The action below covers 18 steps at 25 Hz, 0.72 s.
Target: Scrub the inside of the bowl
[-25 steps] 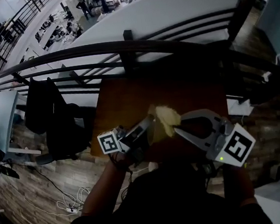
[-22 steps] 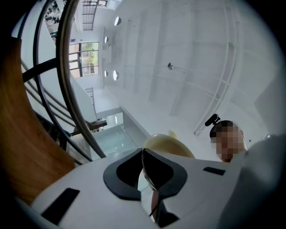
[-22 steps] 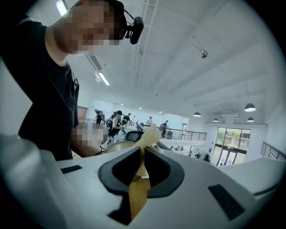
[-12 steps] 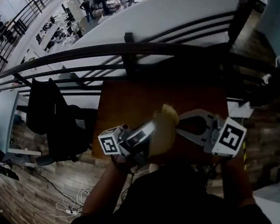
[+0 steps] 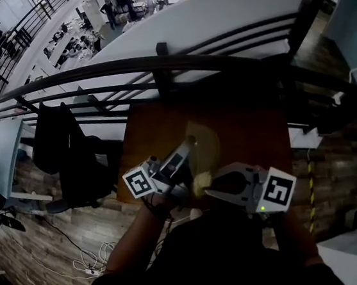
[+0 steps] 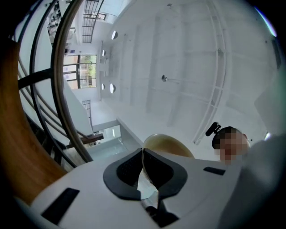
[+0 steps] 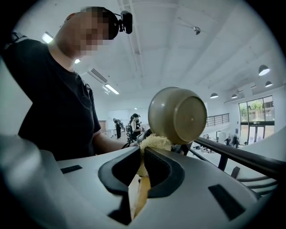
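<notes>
over the table, left gripper pinches the bowl; scrubber just outside it.

The head view is dim and vignetted, its corners black and the railing bowed by fisheye distortion, the table sunk in shadow below the brighter pale hall. Both gripper views are bright, evenly lit by ceiling lamps and tall windows, ringed in black with lines curving at the edges. The bowl carries a soft sheen, and the scrub pad close to the lens looks slightly soft.
</notes>
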Each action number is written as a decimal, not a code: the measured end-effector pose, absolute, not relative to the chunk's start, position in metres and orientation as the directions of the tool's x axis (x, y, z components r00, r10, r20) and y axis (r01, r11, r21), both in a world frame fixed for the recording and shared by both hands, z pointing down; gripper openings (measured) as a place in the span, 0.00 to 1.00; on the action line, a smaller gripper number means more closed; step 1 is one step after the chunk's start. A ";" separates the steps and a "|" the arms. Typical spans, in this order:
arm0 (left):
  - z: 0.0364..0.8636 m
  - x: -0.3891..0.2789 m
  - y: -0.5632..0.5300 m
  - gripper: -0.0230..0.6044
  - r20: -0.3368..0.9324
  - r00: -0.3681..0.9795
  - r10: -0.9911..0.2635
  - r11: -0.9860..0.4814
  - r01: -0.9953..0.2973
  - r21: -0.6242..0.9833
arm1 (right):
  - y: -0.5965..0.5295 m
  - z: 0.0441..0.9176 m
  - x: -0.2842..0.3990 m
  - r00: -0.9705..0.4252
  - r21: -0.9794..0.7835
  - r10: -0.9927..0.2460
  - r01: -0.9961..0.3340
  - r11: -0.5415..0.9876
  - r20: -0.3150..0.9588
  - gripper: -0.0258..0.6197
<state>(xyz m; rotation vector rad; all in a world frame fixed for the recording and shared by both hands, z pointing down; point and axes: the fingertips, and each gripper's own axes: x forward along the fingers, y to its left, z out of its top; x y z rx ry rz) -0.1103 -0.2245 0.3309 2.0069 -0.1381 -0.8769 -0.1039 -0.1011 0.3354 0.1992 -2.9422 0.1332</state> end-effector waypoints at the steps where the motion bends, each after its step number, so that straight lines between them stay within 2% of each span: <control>1: 0.337 -0.111 -0.227 0.05 -0.512 0.745 -0.428 -0.568 0.219 0.793 | -0.098 0.334 -0.106 -0.975 -0.077 -0.125 -0.141 0.987 0.186 0.10; 5: 0.355 -0.113 -0.227 0.05 -0.472 0.757 -0.453 -0.537 0.191 0.822 | -0.091 0.316 -0.101 -0.976 -0.060 -0.158 -0.168 0.984 0.150 0.10; 10: 0.378 -0.107 -0.220 0.05 -0.410 0.796 -0.446 -0.520 0.142 0.842 | -0.116 0.297 -0.070 -0.923 0.007 -0.345 -0.349 0.937 0.170 0.10; 14: 0.390 -0.103 -0.216 0.05 -0.390 0.805 -0.447 -0.491 0.143 0.859 | -0.139 0.297 -0.053 -0.895 0.017 -0.414 -0.417 0.909 0.164 0.10; 18: 0.405 -0.102 -0.215 0.05 -0.322 0.836 -0.444 -0.486 0.077 0.871 | -0.162 0.315 -0.032 -0.830 -0.003 -0.524 -0.534 0.845 0.189 0.10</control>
